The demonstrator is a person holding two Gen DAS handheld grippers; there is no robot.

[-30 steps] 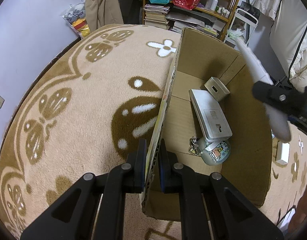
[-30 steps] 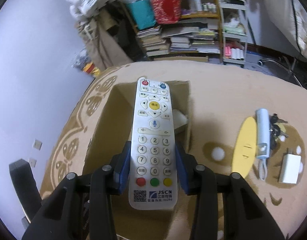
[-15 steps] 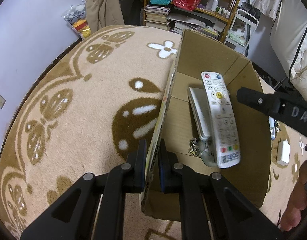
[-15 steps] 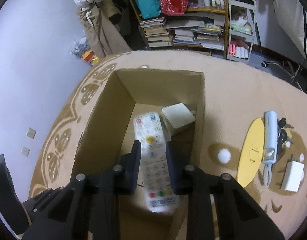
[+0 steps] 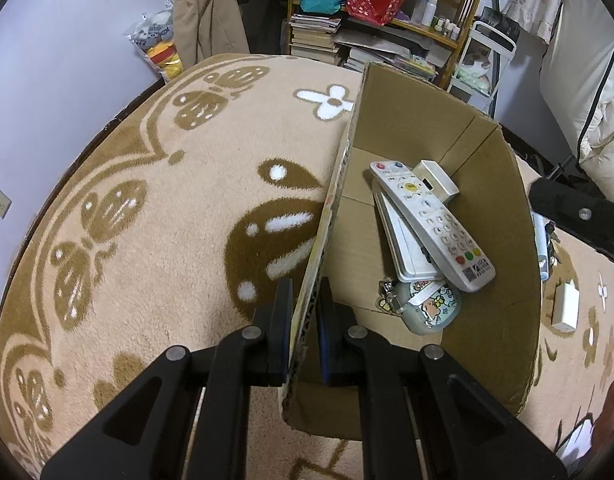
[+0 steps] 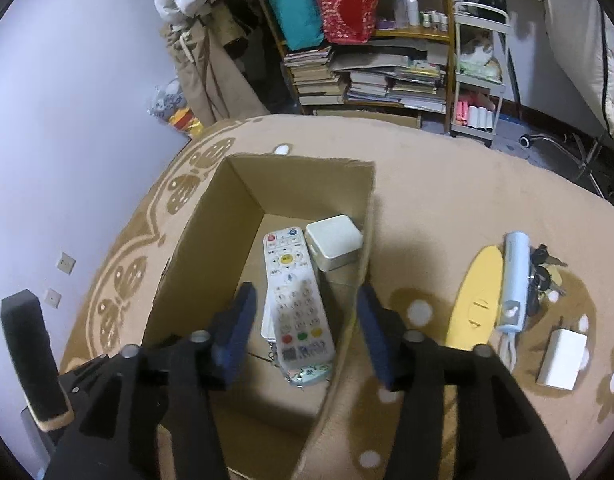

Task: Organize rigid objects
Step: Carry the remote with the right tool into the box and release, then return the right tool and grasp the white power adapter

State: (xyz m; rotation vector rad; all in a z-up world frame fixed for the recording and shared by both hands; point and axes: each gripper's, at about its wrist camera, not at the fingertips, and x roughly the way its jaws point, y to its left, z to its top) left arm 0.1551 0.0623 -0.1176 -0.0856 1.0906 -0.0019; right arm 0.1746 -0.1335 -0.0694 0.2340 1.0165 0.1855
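Note:
An open cardboard box (image 5: pixel 411 120) (image 6: pixel 211 216) stands on the rug. Inside lie a white remote control (image 5: pixel 435 224) (image 6: pixel 295 296), a flat white device (image 5: pixel 399 240) under it, a small white box (image 5: pixel 437 178) (image 6: pixel 333 242) and a cartoon-printed round case (image 5: pixel 427 306) (image 6: pixel 309 376). My left gripper (image 5: pixel 305 312) is shut on the box's left wall. My right gripper (image 6: pixel 303 332) is open and empty above the box, over the remote. On the rug to the right lie a yellow oval piece (image 6: pixel 477 294), a light blue tube (image 6: pixel 513 280), keys (image 6: pixel 545 268) and a white charger (image 6: pixel 561 358) (image 5: pixel 565 306).
A beige patterned rug (image 5: pixel 167 200) covers the floor. Shelves with books and bags (image 6: pixel 367 64) stand at the back, with a white trolley (image 6: pixel 479 80) beside them. A purple wall (image 6: pixel 67 120) runs on the left.
My right gripper carried the remote over the box, opened and let it go. The remote now lies in the box on the flat white device. The left gripper has stayed put.

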